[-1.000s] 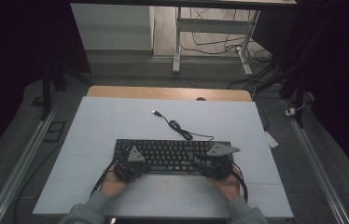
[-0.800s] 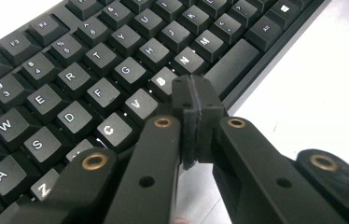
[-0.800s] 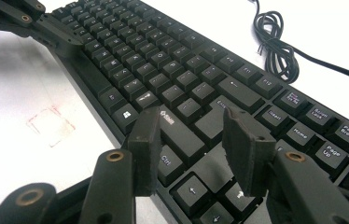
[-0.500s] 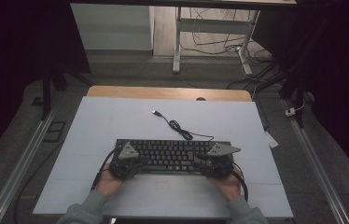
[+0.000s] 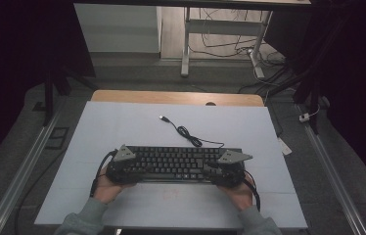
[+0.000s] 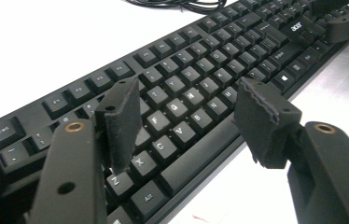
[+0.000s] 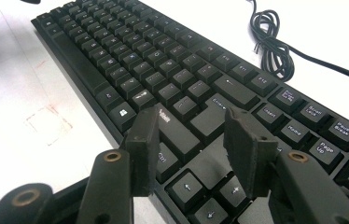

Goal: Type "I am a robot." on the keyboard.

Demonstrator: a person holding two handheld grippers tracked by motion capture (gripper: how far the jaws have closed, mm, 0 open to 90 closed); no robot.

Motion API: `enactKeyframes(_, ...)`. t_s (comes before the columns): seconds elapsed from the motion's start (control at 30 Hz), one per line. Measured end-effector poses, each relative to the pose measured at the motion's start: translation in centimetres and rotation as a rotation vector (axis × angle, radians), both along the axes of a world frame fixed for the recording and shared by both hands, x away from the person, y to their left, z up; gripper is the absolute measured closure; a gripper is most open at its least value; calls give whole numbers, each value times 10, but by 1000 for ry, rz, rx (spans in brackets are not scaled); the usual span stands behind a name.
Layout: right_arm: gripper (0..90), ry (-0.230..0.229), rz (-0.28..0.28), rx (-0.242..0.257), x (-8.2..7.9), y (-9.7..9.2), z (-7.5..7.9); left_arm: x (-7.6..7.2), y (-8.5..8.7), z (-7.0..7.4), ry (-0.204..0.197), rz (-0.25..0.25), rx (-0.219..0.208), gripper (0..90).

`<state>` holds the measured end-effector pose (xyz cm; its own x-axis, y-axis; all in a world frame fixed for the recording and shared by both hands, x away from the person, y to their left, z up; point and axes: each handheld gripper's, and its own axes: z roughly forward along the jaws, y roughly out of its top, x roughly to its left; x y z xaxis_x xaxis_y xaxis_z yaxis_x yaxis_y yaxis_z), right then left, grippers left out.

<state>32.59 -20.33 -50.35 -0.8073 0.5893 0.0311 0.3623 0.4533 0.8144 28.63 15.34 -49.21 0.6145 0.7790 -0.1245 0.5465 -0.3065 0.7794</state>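
A black keyboard lies flat near the front of the white table top. Its cable coils behind it and ends in a loose USB plug. My left gripper is at the keyboard's left end. Its jaws have just been opening and now stand open above the letter keys and front edge, pads clear of them. My right gripper hovers over the right end. It is open above the shift and arrow keys, and its tip shows far off.
A wooden strip borders the table's far edge. A faint red square is drawn on the table in front of the keyboard. A small white slip lies off the right edge. Metal rails run along both sides.
The left gripper's jaws went from shut to wide open, and that hand shifted slightly left and up. The right gripper and the keyboard stayed put.
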Motion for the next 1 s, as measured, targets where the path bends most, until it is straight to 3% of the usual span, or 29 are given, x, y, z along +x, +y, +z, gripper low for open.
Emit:
enactKeyframes(0.63,551,1,4,-1,0,1,-1,4,10,-1,16,43,18,368)
enactKeyframes(1.0,550,1,3,-3,0,1,-1,9,20,-8,36,95,60,378)
